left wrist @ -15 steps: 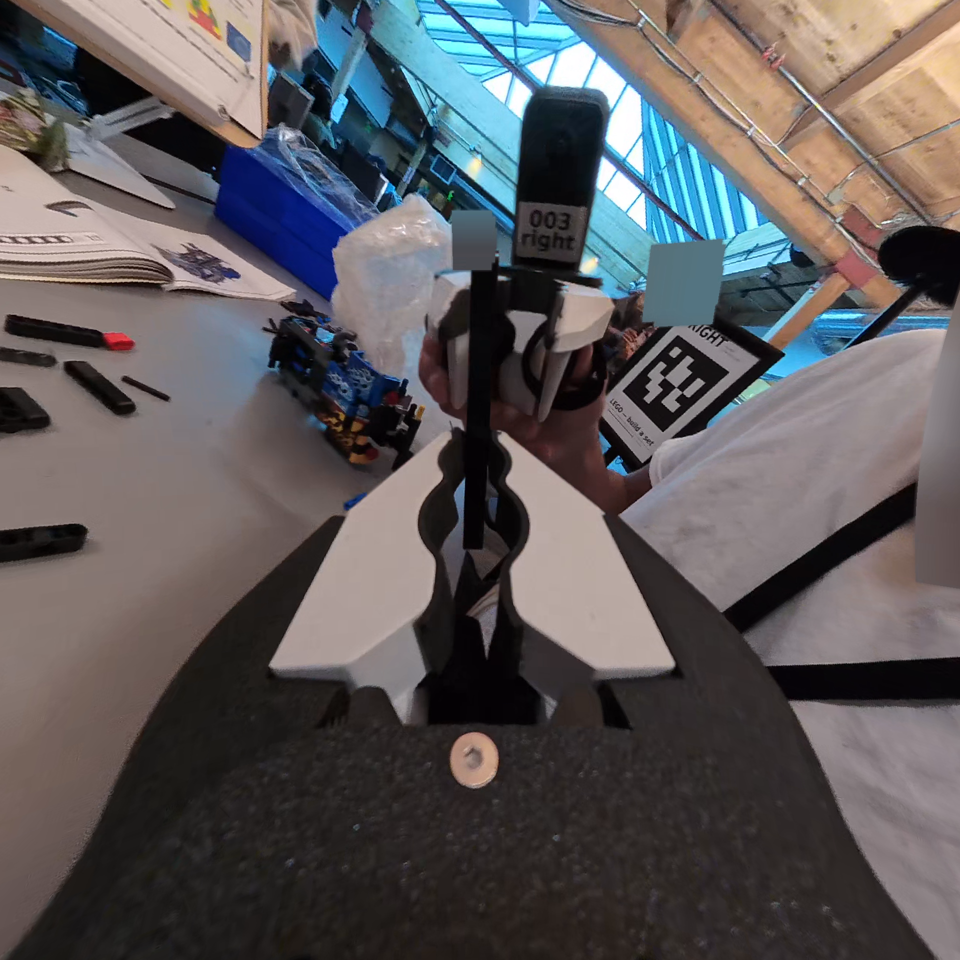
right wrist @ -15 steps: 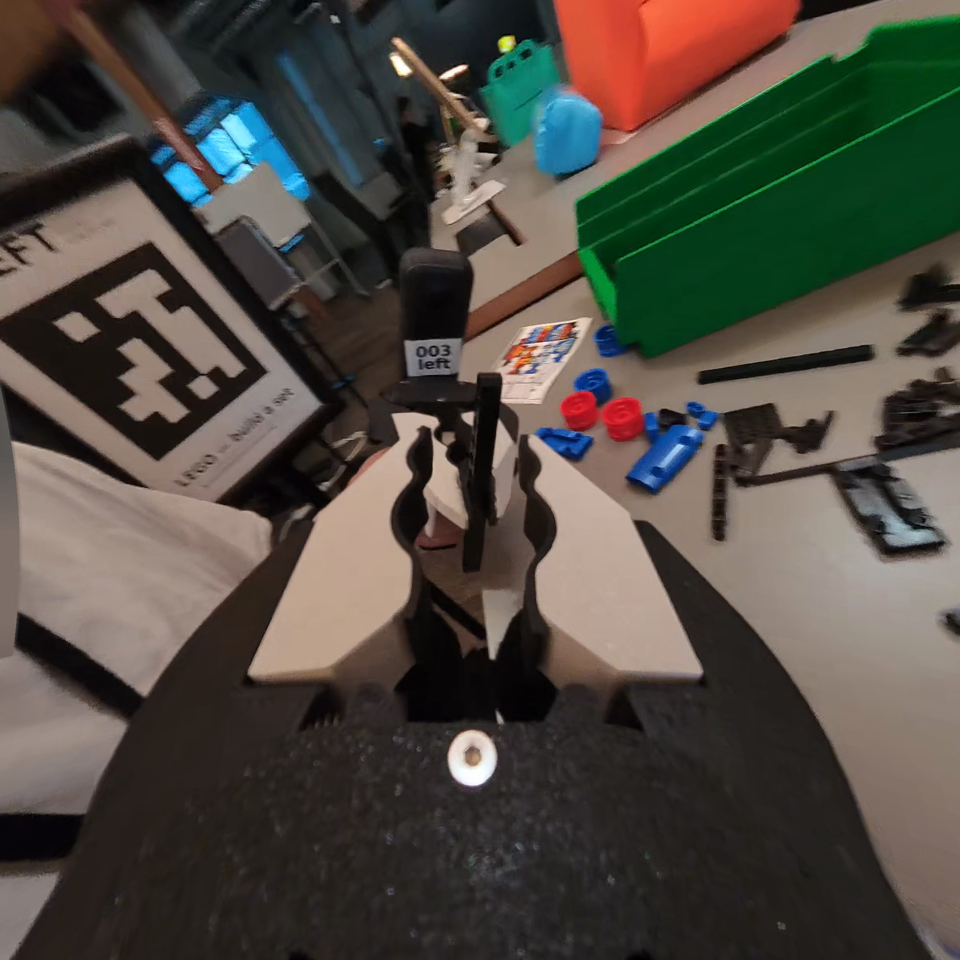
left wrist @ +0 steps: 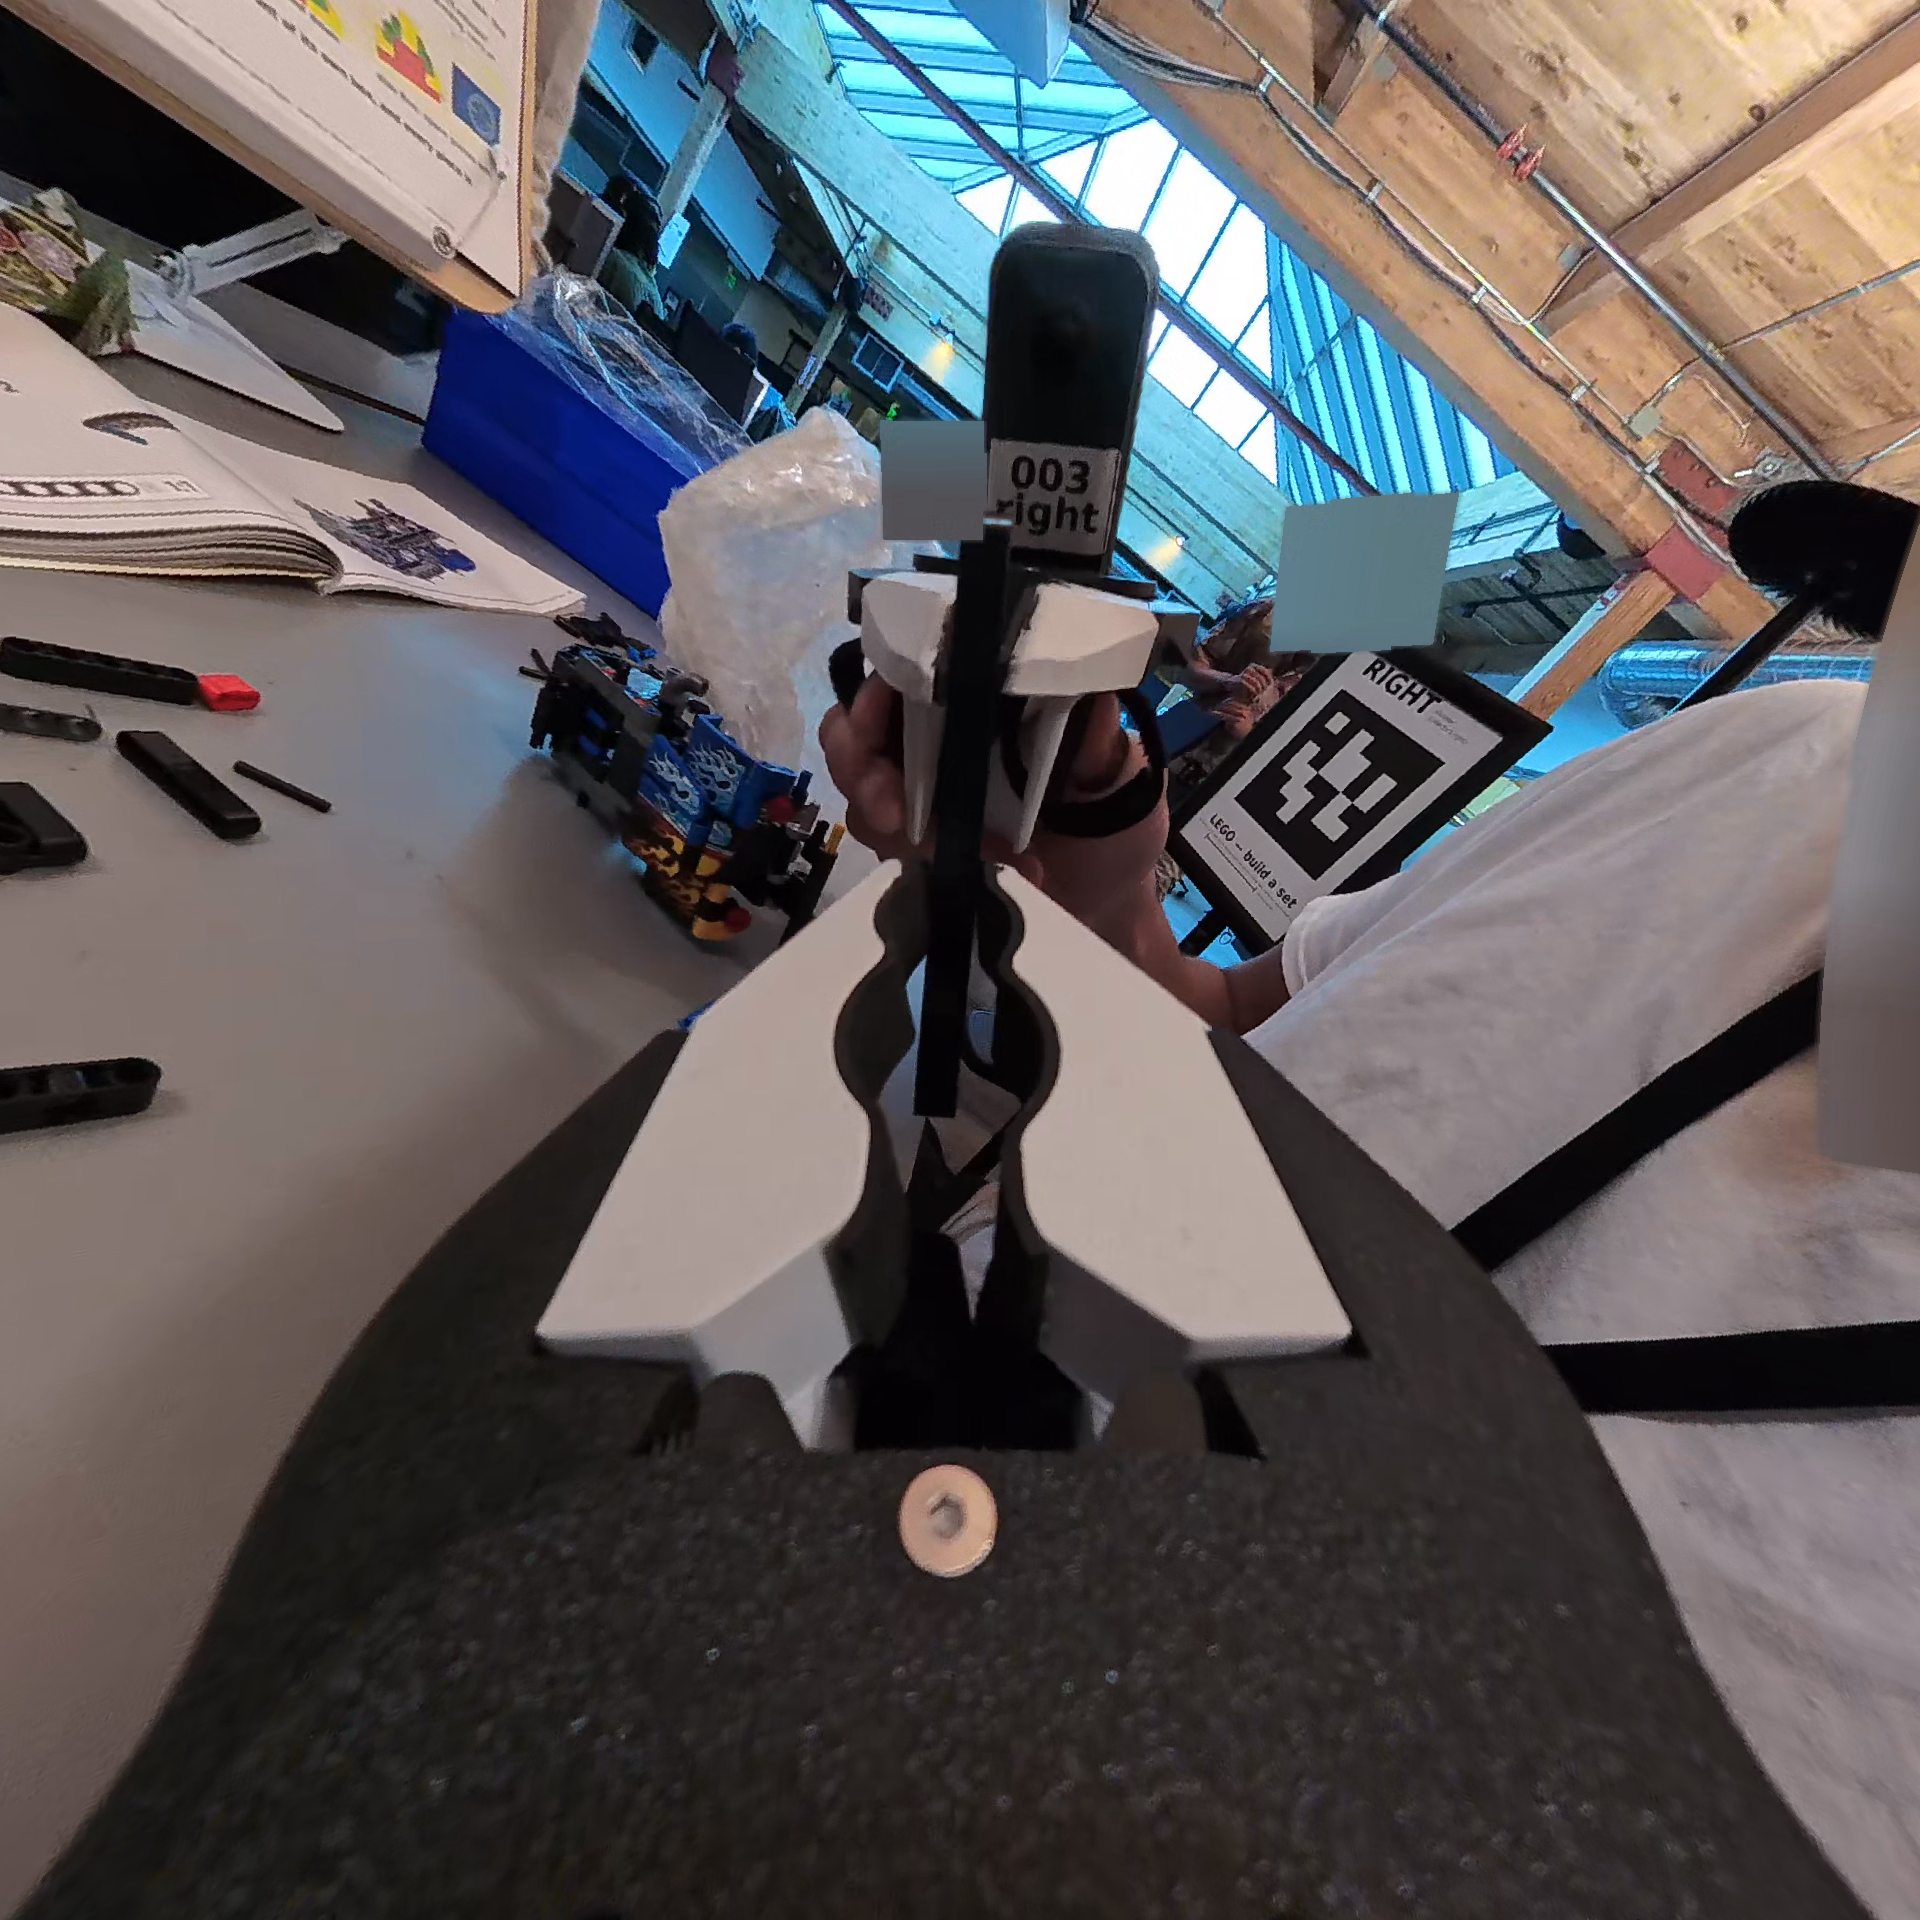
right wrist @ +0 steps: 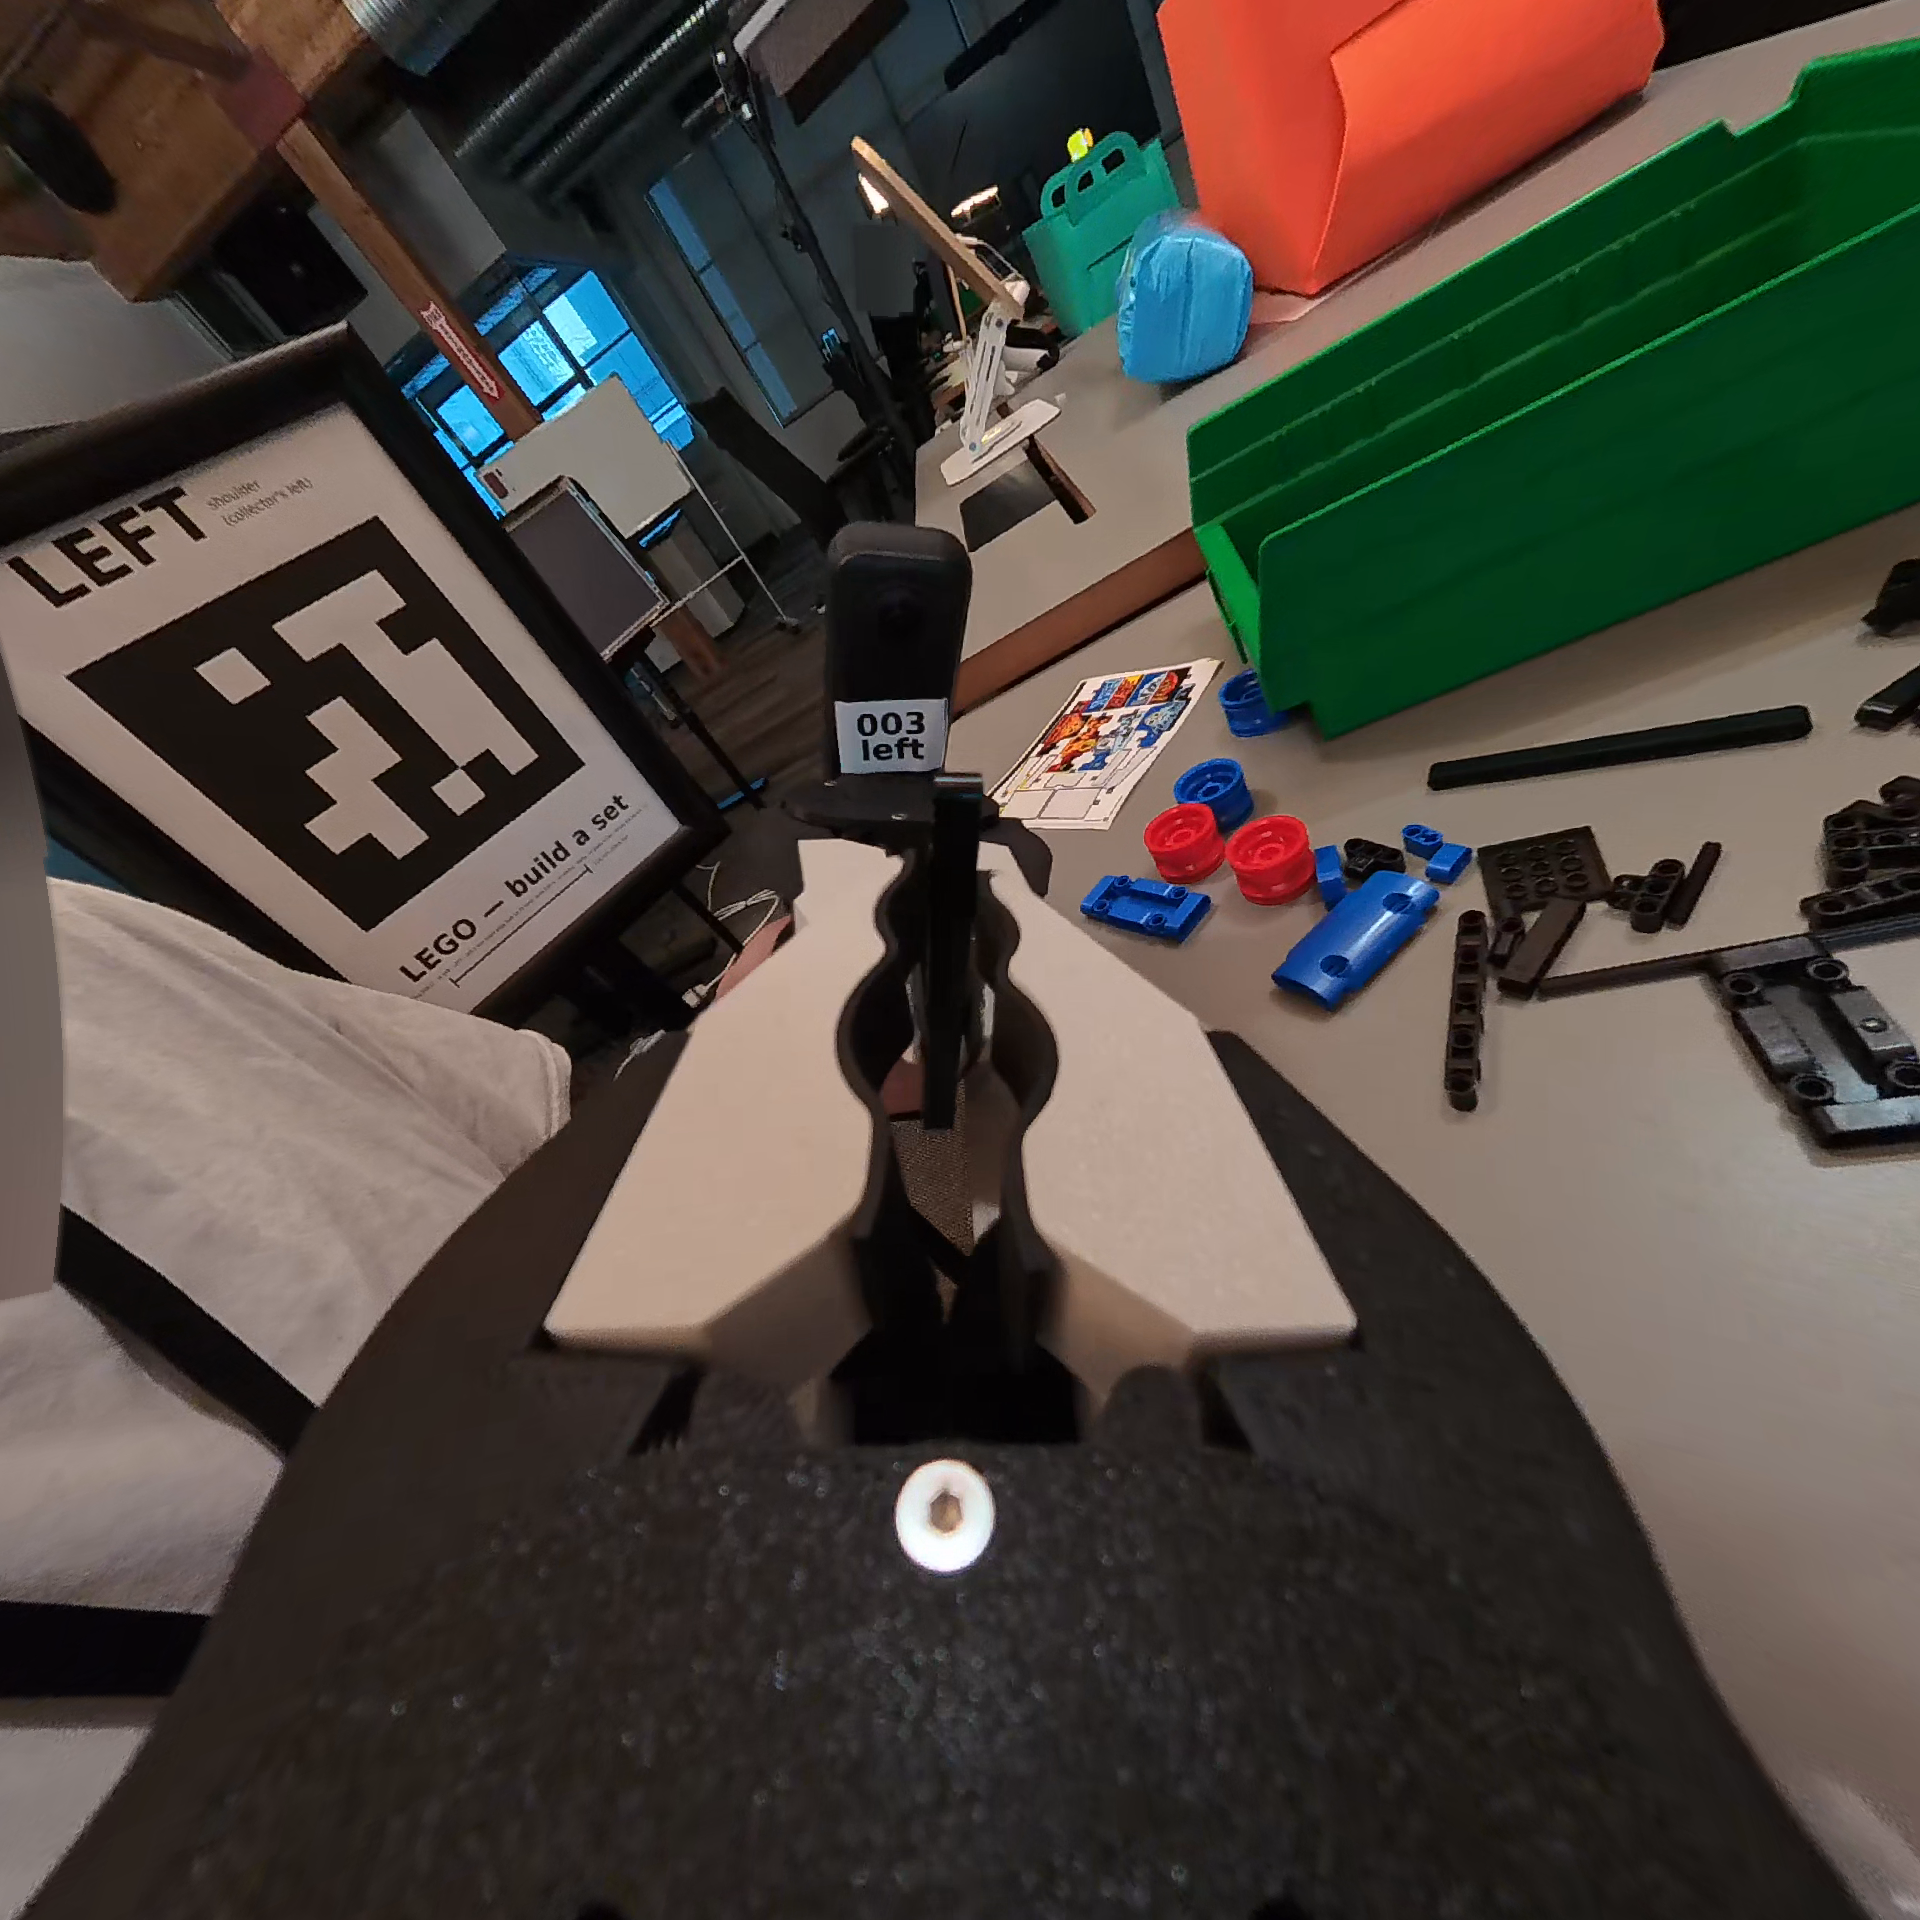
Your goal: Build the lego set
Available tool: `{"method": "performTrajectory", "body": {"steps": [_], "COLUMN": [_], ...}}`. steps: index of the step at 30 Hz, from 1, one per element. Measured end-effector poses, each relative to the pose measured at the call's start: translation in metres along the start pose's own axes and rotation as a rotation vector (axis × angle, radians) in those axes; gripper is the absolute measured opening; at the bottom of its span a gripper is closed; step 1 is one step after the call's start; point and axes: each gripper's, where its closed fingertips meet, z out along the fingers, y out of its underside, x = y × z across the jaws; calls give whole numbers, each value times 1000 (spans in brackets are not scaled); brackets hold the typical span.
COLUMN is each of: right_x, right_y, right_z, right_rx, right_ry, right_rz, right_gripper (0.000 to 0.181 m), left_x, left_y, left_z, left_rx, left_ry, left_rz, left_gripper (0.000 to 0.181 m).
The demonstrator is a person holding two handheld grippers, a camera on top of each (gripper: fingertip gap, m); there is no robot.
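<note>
Table (left wrist: pixel 312 987) off sideways, black beam (left wrist: pixel 961 810) stood upright between my left gripper (left wrist: pixel 948 883) and right gripper (right wrist: pixel 940 873) tips; couldn't tell which pinched it.

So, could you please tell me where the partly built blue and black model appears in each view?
Left wrist view: the model stands on the table, left of centre, beside the clear plastic bag.
Right wrist view: not in it.
Shared landmark: the thin black beam, upright between the jaws in both views.
</note>
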Motion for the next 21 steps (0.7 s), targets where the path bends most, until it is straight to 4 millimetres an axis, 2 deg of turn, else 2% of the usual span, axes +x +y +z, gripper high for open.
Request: {"method": "performTrajectory", "body": {"steps": [15,18,20,21], "right_x": [1,8,12,11], "right_y": [1,4,12,20], "right_z": [-6,-5,-10,-12], "right_rx": [-4,-26,-79,-129], "right_ry": [-5,45,124,162], "right_rz": [10,11,-45,-76], "right_gripper": [7,9,28,29], "left_x": [1,-9,-20,-28], "left_y": [6,8,4,3], "left_z": [4,1,-9,-16], "left_rx": [-39,-55,-60,-84], "left_ry": [-22,-96,-195,-272], "left_rz": [45,95,172,249], "left_gripper": [6,6,6,6]}}
